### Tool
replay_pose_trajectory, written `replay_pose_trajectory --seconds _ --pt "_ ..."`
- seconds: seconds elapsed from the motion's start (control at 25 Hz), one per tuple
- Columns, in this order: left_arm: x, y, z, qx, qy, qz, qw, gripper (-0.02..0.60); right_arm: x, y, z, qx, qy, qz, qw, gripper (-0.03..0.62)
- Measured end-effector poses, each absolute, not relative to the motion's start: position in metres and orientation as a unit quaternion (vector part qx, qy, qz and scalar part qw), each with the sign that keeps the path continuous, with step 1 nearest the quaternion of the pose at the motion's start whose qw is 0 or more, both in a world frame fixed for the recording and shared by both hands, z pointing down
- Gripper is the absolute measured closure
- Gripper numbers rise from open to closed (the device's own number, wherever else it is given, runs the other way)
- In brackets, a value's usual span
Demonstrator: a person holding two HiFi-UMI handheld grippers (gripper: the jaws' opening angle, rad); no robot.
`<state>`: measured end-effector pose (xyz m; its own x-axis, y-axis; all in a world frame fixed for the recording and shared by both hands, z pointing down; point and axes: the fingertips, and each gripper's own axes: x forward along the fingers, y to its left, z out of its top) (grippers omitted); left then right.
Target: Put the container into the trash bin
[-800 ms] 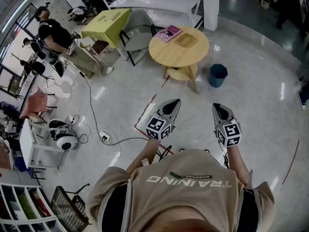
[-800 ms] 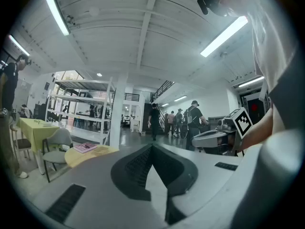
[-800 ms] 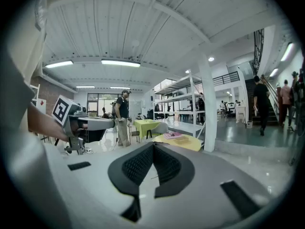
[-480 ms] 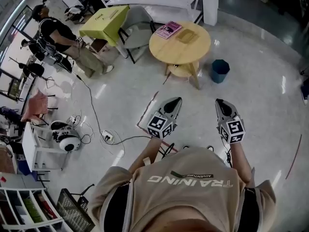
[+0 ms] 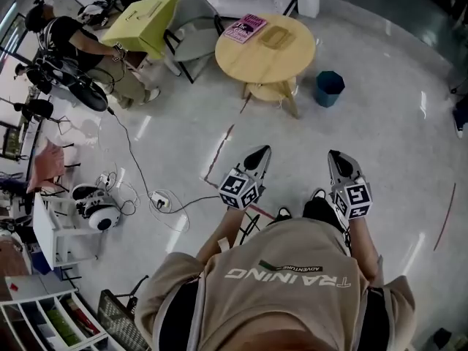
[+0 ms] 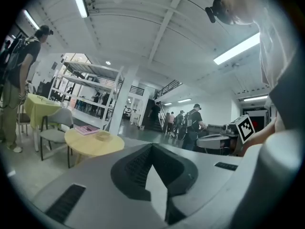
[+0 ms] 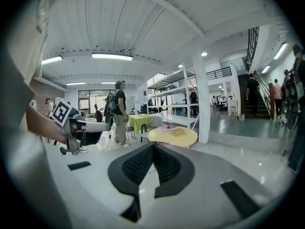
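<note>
— Where is the container?
— The shallow tan rectangular container (image 5: 273,37) lies on the round pale wooden surface (image 5: 252,64), near a pink book (image 5: 245,28). The dark blue plastic trash bin (image 5: 329,88) stands on the floor just beside it.
— And the tools?
— The left hand-held gripper (image 5: 261,151) and the right hand-held gripper (image 5: 336,155) are both closed tip to tip, holding nothing, well apart from that surface.

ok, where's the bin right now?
Head view, upper right: the bin stands on the floor, just right of the round table.
</note>
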<state>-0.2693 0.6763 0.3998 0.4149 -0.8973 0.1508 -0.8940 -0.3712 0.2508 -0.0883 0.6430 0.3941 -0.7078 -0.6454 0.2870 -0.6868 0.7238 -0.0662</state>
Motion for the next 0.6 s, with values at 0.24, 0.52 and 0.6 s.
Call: replay_pose_trajectory --seconds 0.24,0.52,0.6 --pt "-0.27 0.641 0.422 0.822 -0.545 0.004 0.167 0.569 -0.087 0.601 0.418 0.352 -0.922 0.104 0.121 0.597" --pt "-0.272 0.575 0.411 0.813 -0.562 0.029 0.15 0.569 -0.099 0.523 0.426 0.32 -0.936 0.098 0.112 0.597" --pt "-0.269 0.548 0.409 0.808 -0.57 0.037 0.141 0.569 -0.098 0.496 0.426 0.306 -0.941 0.091 0.11 0.597"
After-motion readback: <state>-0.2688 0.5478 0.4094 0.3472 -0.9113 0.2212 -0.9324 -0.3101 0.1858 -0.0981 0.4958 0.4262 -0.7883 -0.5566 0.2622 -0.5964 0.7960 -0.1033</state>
